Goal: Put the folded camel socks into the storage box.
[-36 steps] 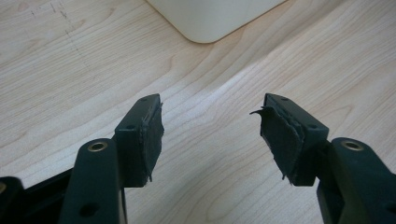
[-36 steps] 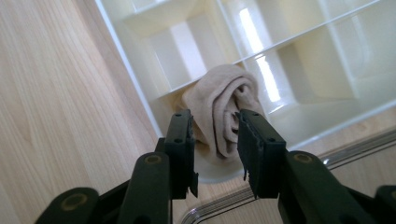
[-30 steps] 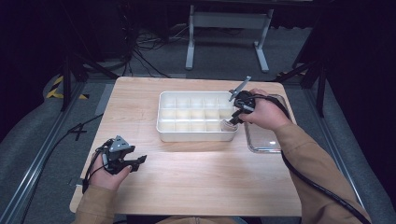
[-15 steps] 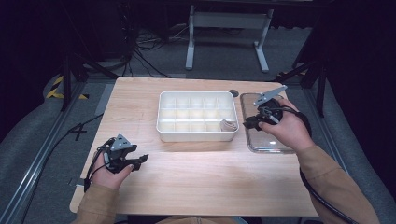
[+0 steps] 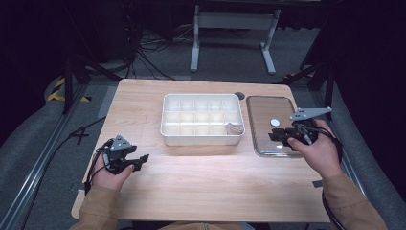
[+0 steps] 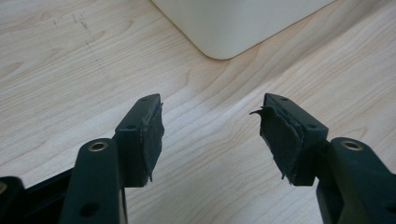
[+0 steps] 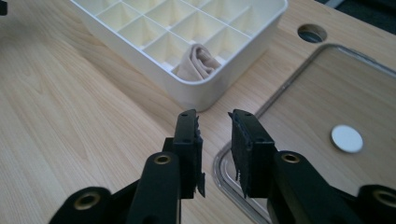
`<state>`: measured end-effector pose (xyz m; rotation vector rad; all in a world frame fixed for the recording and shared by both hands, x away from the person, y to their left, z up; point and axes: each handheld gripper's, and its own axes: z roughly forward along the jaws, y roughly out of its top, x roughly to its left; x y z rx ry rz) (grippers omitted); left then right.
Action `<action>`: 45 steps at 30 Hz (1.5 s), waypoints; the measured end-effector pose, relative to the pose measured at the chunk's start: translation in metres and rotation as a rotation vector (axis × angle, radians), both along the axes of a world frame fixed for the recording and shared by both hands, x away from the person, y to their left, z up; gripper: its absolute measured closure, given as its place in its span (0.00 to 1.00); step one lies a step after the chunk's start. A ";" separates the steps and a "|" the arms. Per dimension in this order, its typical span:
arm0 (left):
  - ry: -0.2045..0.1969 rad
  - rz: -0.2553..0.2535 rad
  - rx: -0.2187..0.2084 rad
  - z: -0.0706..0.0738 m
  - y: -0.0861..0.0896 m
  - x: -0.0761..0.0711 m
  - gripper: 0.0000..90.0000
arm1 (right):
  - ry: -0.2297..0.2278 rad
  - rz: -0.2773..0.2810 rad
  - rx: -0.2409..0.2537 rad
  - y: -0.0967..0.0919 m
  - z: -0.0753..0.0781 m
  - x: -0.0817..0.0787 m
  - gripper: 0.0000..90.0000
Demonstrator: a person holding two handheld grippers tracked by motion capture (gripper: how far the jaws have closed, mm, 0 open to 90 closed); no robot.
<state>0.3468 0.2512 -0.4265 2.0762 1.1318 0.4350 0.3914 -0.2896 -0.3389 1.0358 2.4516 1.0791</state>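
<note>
Sock roll clearer in right gripper view

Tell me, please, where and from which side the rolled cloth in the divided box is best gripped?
Grip the cloth by its raised top, coming straight down. It sits in a corner cell of the box, whose walls hem it in on every side, so probably only the top is free for the right gripper.

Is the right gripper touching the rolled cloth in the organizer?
Apart. In the right gripper view the right gripper hangs empty over the table edge of the clear lid, while the cloth sits in the organizer's corner cell.
</note>
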 end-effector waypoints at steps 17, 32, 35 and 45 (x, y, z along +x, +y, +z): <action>-0.012 0.049 0.018 0.003 0.012 -0.002 0.44 | -0.001 -0.151 -0.027 -0.035 -0.048 -0.034 0.48; -0.005 0.038 0.024 -0.002 0.014 -0.002 0.44 | -0.067 -0.165 -0.026 -0.040 -0.102 -0.034 0.43; -0.006 0.040 0.031 -0.003 0.015 -0.001 0.44 | -0.116 -0.129 -0.029 -0.038 -0.111 -0.036 0.44; 0.018 0.014 0.052 -0.010 0.013 0.002 0.43 | -0.076 -0.102 -0.006 -0.030 -0.129 -0.037 0.43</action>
